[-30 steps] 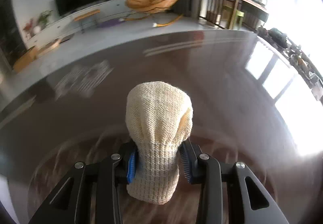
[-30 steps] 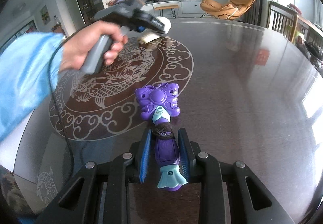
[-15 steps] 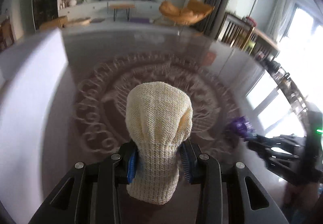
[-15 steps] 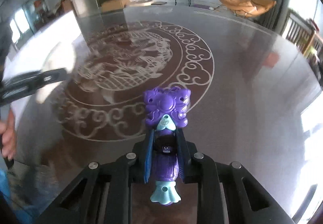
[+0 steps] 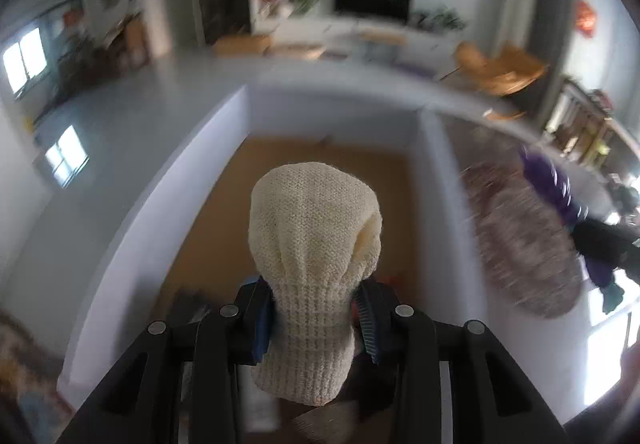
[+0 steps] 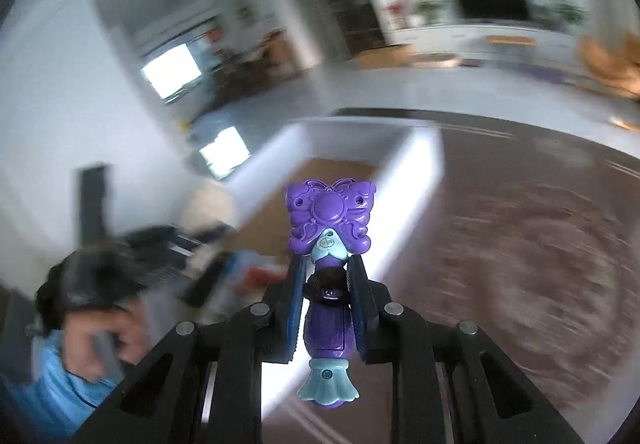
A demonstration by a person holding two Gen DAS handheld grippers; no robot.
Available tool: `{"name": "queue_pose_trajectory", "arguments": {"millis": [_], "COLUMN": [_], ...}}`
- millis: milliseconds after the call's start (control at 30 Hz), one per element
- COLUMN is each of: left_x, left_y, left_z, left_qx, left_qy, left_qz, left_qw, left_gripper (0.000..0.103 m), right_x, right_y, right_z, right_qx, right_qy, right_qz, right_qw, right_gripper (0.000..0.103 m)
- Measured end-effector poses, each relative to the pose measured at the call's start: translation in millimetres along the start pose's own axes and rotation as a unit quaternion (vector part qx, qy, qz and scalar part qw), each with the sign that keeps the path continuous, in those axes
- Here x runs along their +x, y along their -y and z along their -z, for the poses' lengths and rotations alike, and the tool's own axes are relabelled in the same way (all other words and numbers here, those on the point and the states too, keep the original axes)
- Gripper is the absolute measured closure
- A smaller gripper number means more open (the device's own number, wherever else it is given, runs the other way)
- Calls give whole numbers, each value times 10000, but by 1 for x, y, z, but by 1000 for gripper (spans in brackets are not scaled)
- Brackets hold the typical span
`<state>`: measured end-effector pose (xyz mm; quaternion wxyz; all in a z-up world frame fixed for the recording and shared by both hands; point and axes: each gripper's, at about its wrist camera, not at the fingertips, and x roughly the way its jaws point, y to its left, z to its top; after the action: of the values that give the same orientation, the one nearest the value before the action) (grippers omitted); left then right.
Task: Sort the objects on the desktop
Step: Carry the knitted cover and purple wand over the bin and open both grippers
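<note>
My left gripper (image 5: pixel 316 314) is shut on a cream knitted sock-like item (image 5: pixel 314 244) and holds it over the open white box (image 5: pixel 434 180) with a brown floor. My right gripper (image 6: pixel 326 300) is shut on a purple butterfly toy (image 6: pixel 329 220) with a teal tail, held in the air near the same white box (image 6: pixel 416 164), just right of its near wall. The purple toy and right gripper also show blurred at the right of the left wrist view (image 5: pixel 556 192).
The box stands at the left end of a dark table with a round ornamental pattern (image 6: pixel 540 236). Several blurred small items (image 6: pixel 248 276) lie in the box's near end. The person's left hand and blue sleeve (image 6: pixel 80 348) are at lower left.
Both grippers have swung left from over the table's pattern to the white box. The left one is now above the box's inside. Each still holds its object.
</note>
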<state>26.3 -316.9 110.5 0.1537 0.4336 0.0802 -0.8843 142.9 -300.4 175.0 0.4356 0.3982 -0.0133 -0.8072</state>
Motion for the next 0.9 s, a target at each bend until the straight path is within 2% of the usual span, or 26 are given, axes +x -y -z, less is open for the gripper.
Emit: {"name": "queue_pose_trajectory", "arguments": {"millis": [100, 167, 200, 233, 267, 300, 333, 367, 433, 533, 600, 667, 767, 900], "left_x": [14, 19, 21, 23, 23, 22, 19, 13, 1, -18, -35, -52, -59, -63], "left_y": [-20, -31, -33, -35, -36, -34, -32, -29, -30, -25, -23, -23, -25, -23], "left_z": [18, 28, 32, 35, 38, 39, 40, 40, 44, 34, 31, 29, 17, 13], "left_qx": [-212, -349, -371, -385, -386, -360, -327, -279, -224, -237, -360, -569, -738, -664], "left_qy": [-365, -529, -610, -665, -652, -575, -485, -361, -93, 335, 682, 965, 1107, 1058], "left_qz": [-160, -357, -475, -590, -635, -653, -648, -641, -651, -739, -873, -788, -564, -955], "left_qw": [9990, 9974, 9963, 9953, 9951, 9956, 9962, 9969, 9976, 9964, 9932, 9906, 9895, 9876], "left_gripper": [65, 59, 50, 36, 28, 20, 19, 19, 14, 3, 0, 0, 0, 0], "right_x": [57, 93, 109, 120, 128, 128, 125, 119, 107, 87, 85, 76, 74, 73], "right_y": [-36, -47, -50, -52, -53, -53, -54, -55, -55, -45, -36, -32, -27, -30], "right_z": [3, 9, 13, 15, 18, 20, 20, 20, 16, 8, -2, -5, -4, -2], "right_qx": [-193, -236, -250, -254, -269, -306, -352, -410, -511, -501, -439, -359, -336, -332], "right_qy": [-536, -924, -1131, -1284, -1387, -1374, -1295, -1166, -953, -759, -659, -538, -504, -624], "right_qz": [-218, -161, -67, 28, 153, 220, 255, 316, 516, 760, 829, 892, 955, 905], "right_qw": [9981, 9953, 9932, 9914, 9898, 9898, 9906, 9918, 9928, 9929, 9934, 9939, 9936, 9934], "right_gripper": [81, 80, 80, 75, 60, 50, 33, 23, 17, 17, 15, 10, 9, 9]}}
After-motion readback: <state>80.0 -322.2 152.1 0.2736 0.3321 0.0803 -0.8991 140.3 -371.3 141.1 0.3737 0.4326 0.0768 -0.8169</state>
